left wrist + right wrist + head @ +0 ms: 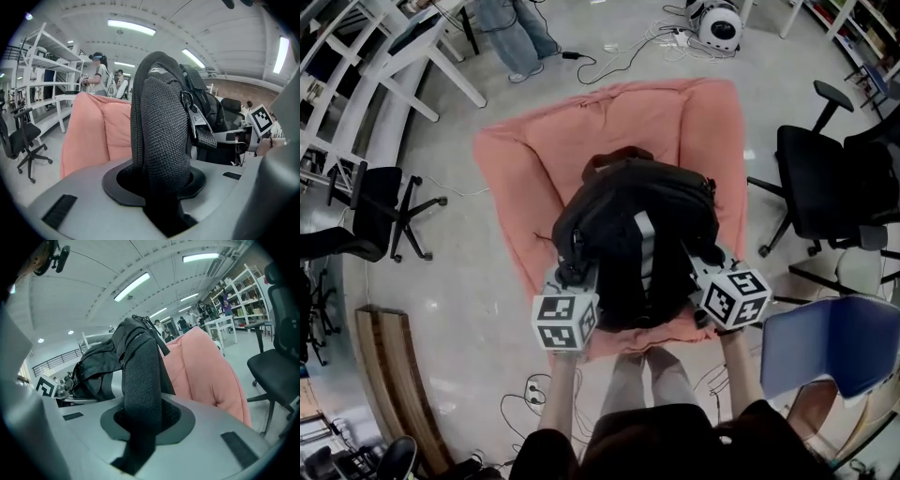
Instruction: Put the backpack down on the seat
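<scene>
A black backpack (637, 234) with a grey stripe hangs over the front of the pink cushioned seat (525, 159); whether it rests on the seat I cannot tell. My left gripper (572, 281) is shut on its left shoulder strap (161, 126), a padded black mesh band rising between the jaws. My right gripper (703, 262) is shut on the other shoulder strap (140, 380). In the left gripper view the seat (98, 131) stands behind the strap on the left. It lies on the right as the seat (206, 366) in the right gripper view.
Black office chairs stand at the right (825, 178) and left (366, 211) of the seat. A blue chair (834, 347) is near my right arm. Cables (619, 52) trail on the floor beyond, by white tables (403, 47) and a person's legs (516, 33).
</scene>
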Demonstrator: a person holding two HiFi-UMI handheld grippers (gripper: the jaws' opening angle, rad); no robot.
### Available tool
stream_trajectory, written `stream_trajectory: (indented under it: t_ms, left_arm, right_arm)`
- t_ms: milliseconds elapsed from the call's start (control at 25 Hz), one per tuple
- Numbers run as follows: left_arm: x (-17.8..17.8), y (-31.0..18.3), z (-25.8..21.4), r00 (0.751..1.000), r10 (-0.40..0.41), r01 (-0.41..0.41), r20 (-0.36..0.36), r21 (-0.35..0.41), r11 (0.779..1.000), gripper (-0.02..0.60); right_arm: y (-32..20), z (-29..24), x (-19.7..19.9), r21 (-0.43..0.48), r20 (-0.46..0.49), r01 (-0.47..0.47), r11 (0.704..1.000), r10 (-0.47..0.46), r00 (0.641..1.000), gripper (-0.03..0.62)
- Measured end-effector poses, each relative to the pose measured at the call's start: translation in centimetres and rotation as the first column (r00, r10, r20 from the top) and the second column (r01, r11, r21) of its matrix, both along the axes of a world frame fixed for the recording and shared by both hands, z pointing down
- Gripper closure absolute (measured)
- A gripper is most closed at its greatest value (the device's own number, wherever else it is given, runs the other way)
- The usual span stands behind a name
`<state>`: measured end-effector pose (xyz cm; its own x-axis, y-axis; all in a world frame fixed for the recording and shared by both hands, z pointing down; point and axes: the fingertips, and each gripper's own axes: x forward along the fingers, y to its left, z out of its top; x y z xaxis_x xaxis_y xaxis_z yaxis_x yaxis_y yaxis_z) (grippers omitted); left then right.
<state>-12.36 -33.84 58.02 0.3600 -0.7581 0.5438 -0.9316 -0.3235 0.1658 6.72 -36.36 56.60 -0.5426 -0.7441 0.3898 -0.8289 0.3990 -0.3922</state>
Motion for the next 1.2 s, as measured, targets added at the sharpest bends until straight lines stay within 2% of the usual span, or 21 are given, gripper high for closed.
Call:
stream_trajectory:
  t_ms: [240, 640, 1200]
  left_arm:
    - [-0.1, -3.6, 2.0, 1.0, 0.018, -0.018, 0.017, -0.007, 1.0, 0.445]
    - [-0.8, -7.9, 3.8, 1.0, -0.004, 0.004, 0.02, -0.007, 1.0, 0.445]
    - [-1.2, -12.7, 6.1, 0.998, -0.029, 0.029, 0.052, 0.012, 1.0, 0.443]
  right_arm:
    - [-3.3, 2.2, -0.1, -0.031, -0.001, -0.005, 1.0, 0.005, 1.0, 0.527]
    - [-8.2, 4.1, -0.9, -0.043, -0.014, 0.016, 0.999, -0.017, 1.0, 0.528]
    - [-13.5, 6.7, -1.4, -0.066, -0.032, -0.005, 0.998, 0.003, 0.999, 0.528]
